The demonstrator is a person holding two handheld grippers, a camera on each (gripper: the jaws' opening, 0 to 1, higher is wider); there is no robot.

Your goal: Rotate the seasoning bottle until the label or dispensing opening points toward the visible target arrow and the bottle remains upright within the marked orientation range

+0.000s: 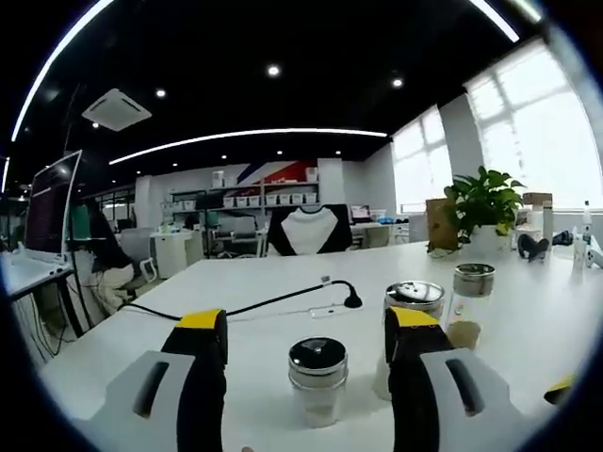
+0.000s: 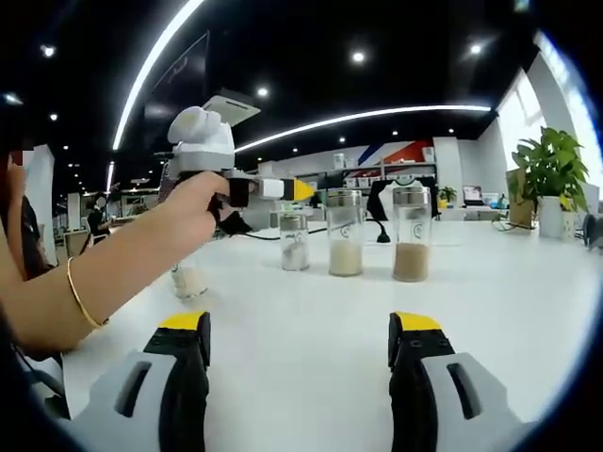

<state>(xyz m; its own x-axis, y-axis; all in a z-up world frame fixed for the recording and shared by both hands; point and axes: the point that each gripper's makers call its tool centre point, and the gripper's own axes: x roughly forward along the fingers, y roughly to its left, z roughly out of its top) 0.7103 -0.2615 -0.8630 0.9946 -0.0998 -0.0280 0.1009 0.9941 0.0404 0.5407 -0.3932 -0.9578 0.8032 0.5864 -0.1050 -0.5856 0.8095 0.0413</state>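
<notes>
approach step: my left gripper [image 1: 306, 363], jaws wide and empty, straddles the short seasoning bottle [image 1: 317, 379]; right gripper [image 2: 300, 363] idle, open. next: close, twist upright.

In the left gripper view, the middle bottle [image 1: 412, 311] stands behind the left tool's [image 1: 308, 350] right jaw — its lower half is hidden. No label or arrow is readable on the near bottle [image 1: 317, 377]. In the right gripper view, a hand [image 2: 193, 209] covers the left tool's grip; a small jar [image 2: 188, 280] beneath it is blurred.
</notes>
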